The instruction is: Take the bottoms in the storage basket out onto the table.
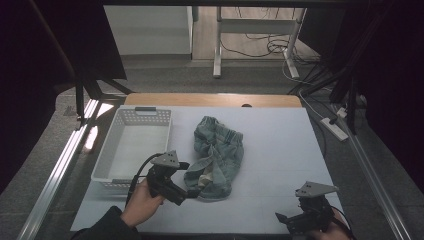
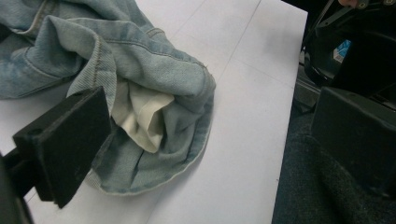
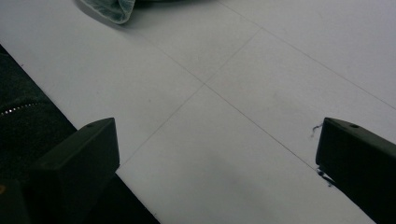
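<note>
A crumpled pair of light-blue denim jeans point(image 1: 217, 155) lies in the middle of the white table top point(image 1: 280, 150), with a white pocket lining point(image 2: 140, 116) showing at the near end. My left gripper point(image 1: 186, 181) is open at the garment's near-left edge. In the left gripper view its left jaw touches the denim point(image 2: 154, 70), and the other jaw stands far off to the right, past the table edge. My right gripper point(image 1: 287, 220) hovers open over bare table near the front right corner. The right gripper point(image 3: 215, 154) has nothing between its jaws, and a denim corner point(image 3: 112, 9) shows far ahead.
An empty white plastic basket point(image 1: 107, 150) stands on the left of the table, beside the jeans. An aluminium rail point(image 1: 60, 170) runs along the table's left side. A power strip point(image 1: 334, 127) and cables lie on the floor at right. Dark fabric point(image 2: 308, 186) hangs beyond the front edge.
</note>
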Demonstrator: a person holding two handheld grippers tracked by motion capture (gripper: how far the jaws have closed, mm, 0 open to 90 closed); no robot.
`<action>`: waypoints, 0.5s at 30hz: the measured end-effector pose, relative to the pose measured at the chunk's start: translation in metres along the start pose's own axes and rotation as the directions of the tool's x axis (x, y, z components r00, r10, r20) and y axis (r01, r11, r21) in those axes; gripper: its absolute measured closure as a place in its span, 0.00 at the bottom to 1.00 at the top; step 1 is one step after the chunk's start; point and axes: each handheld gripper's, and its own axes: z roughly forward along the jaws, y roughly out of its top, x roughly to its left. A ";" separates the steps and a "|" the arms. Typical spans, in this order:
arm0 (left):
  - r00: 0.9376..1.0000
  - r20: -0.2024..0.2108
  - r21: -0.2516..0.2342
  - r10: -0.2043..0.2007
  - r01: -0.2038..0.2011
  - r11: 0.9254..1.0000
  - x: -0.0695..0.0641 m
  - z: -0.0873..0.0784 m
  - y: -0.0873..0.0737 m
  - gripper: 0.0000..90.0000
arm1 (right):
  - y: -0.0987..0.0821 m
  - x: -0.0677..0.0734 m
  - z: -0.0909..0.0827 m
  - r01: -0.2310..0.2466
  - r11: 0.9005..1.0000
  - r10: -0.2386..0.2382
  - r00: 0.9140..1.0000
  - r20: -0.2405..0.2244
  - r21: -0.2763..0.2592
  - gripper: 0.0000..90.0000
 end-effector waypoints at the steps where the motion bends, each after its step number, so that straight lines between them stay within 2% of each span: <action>1: 1.000 -0.002 0.000 -0.001 0.001 1.000 0.000 -0.001 -0.001 0.00 | 0.000 0.000 0.000 0.000 1.000 0.000 1.000 0.000 0.000 0.00; 5: 1.000 -0.004 0.010 -0.008 0.008 1.000 0.000 -0.003 -0.004 0.00 | 0.000 0.000 0.000 0.001 1.000 -0.001 1.000 0.001 0.002 0.00; 15: 1.000 -0.016 0.000 -0.025 0.025 1.000 0.000 -0.012 -0.011 0.00 | 0.000 0.000 0.000 0.000 1.000 0.000 1.000 0.001 0.000 0.00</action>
